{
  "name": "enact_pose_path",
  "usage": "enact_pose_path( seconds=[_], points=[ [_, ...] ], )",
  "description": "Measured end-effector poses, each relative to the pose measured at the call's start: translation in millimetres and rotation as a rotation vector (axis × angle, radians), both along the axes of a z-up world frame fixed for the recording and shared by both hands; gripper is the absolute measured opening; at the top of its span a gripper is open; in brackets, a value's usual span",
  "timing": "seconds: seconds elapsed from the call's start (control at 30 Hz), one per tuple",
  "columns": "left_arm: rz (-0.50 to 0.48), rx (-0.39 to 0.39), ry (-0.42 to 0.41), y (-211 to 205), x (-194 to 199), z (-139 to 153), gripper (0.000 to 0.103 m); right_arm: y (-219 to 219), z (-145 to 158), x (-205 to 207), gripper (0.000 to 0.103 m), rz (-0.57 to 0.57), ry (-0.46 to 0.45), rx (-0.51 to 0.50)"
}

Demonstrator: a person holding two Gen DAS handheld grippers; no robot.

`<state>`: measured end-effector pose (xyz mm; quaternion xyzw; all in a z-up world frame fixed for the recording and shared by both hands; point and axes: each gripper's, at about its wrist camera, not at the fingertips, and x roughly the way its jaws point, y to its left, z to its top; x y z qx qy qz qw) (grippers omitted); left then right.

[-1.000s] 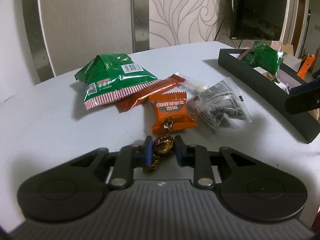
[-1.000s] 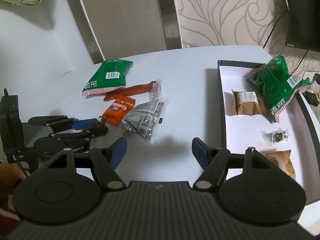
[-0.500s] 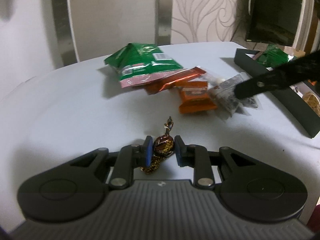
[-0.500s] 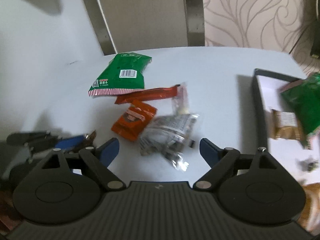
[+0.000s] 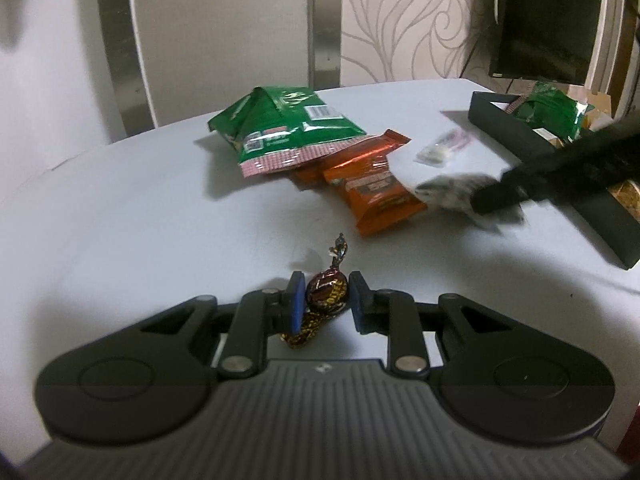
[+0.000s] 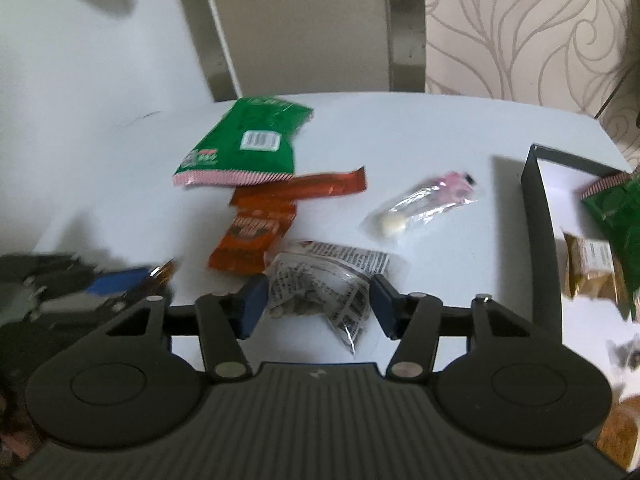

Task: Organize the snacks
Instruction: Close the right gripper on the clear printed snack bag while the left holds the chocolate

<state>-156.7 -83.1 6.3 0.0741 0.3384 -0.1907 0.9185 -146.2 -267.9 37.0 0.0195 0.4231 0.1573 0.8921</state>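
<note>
My left gripper is shut on a brown foil-wrapped candy, held just above the white table. Beyond it lie a green snack bag, an orange packet and a long orange wrapper. In the right wrist view, my right gripper hangs low over a clear packet with black print. Its jaws are closing with the packet between the blue pads, which stand at its edges. The left gripper shows there as a blur at the left.
A black tray with a white floor stands at the right, holding a second green bag, a brown packet and smaller snacks. A clear packet with a white sweet lies between pile and tray. Walls stand behind the table.
My right gripper has swung left from in front of the tray to the printed clear packet, and its jaws have narrowed. My left gripper has drawn back from the pile with the candy.
</note>
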Motion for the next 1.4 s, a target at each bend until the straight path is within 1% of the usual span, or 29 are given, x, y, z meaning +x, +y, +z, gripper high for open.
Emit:
enact_pose_path(
  seconds=[0.07, 0.17, 0.23, 0.27, 0.3, 0.4, 0.5, 0.6, 0.8, 0.97, 1.03, 1.17, 1.27, 1.3, 1.33, 1.4],
  points=[
    [-0.014, 0.007, -0.007, -3.9, 0.1, -0.4, 0.026, -2.7, 1.7, -13.6, 0.059, 0.025, 0.021, 0.018],
    [-0.023, 0.007, -0.013, -5.9, 0.7, -1.5, 0.028, -6.3, 2.6, -32.3, 0.06, 0.031, 0.028, 0.001],
    [-0.027, 0.007, -0.013, -6.2, 1.1, -1.5, 0.028, -11.8, 2.7, -41.5, 0.07, 0.021, 0.044, 0.009],
    [-0.028, 0.006, -0.013, -6.0, 1.2, -1.6, 0.028, -15.9, 4.1, -46.0, 0.082, -0.005, 0.036, 0.024],
    [-0.029, 0.005, -0.012, -5.6, 1.1, -1.6, 0.028, -19.1, 5.5, -49.2, 0.09, -0.022, 0.028, 0.037],
    [-0.033, 0.006, -0.011, -4.9, 0.9, -1.3, 0.028, -19.0, 10.7, -50.5, 0.092, -0.035, 0.003, 0.04],
    [-0.033, 0.002, -0.006, -4.1, 1.6, -0.8, 0.028, -8.5, 10.3, -43.2, 0.092, -0.003, 0.002, 0.013],
    [-0.032, 0.002, -0.004, -4.2, 1.6, -0.4, 0.028, 3.2, 3.2, -31.3, 0.092, 0.006, 0.014, -0.024],
    [-0.031, -0.005, 0.004, -4.7, 2.3, 0.2, 0.029, 13.6, -10.9, -7.8, 0.092, -0.018, 0.041, -0.065],
    [-0.036, -0.011, 0.008, -5.5, 3.0, 0.1, 0.034, 11.9, -19.1, -2.3, 0.092, -0.028, 0.058, -0.056],
    [-0.039, -0.012, 0.01, -6.4, 2.6, -0.1, 0.039, 11.7, -21.4, -3.3, 0.087, -0.019, 0.059, -0.049],
    [-0.045, -0.006, 0.006, -9.2, 0.9, -0.7, 0.044, 11.7, -24.5, -6.9, 0.078, 0.013, 0.059, -0.033],
    [-0.048, -0.004, 0.006, -10.4, 0.0, -1.2, 0.052, 13.9, -23.4, -10.3, 0.076, 0.024, 0.047, -0.046],
    [-0.045, -0.004, 0.008, -10.5, -0.2, -1.4, 0.058, 14.5, -23.0, -11.9, 0.076, 0.029, 0.047, -0.05],
    [-0.042, -0.004, 0.008, -10.1, -0.5, -1.8, 0.063, 15.0, -22.5, -13.6, 0.076, 0.033, 0.048, -0.05],
    [-0.036, -0.005, 0.005, -8.7, -1.5, -2.1, 0.063, 17.2, -22.4, -18.7, 0.076, 0.048, 0.048, -0.052]
  ],
)
